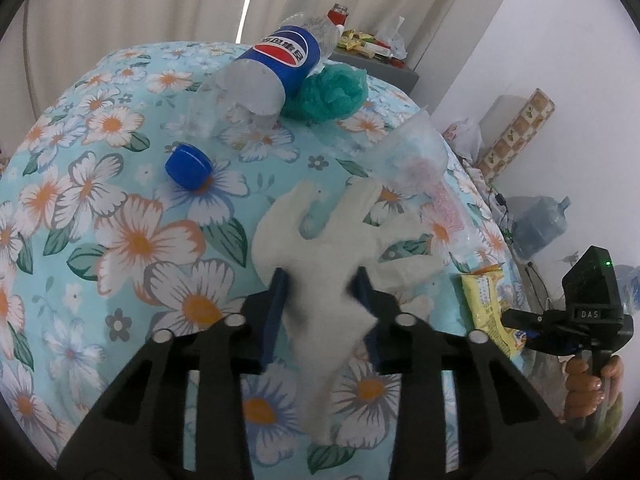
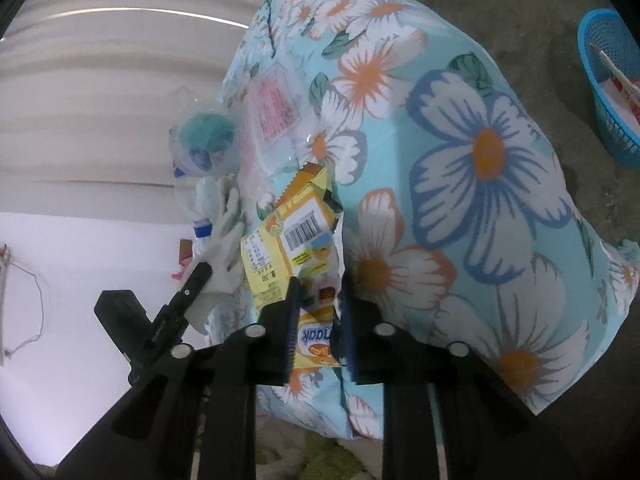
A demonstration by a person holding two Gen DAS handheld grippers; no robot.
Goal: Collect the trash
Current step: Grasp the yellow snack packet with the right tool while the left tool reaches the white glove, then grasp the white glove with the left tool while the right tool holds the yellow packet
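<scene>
While the left gripper (image 1: 322,286) pinches a limp white glove (image 1: 320,248) on the floral cloth (image 1: 100,208), the right gripper (image 2: 320,300) clamps a yellow snack wrapper (image 2: 288,240) at the cloth's edge. At eleven o'clock from the glove: blue cap (image 1: 188,166), crushed bottle (image 1: 264,76).
</scene>
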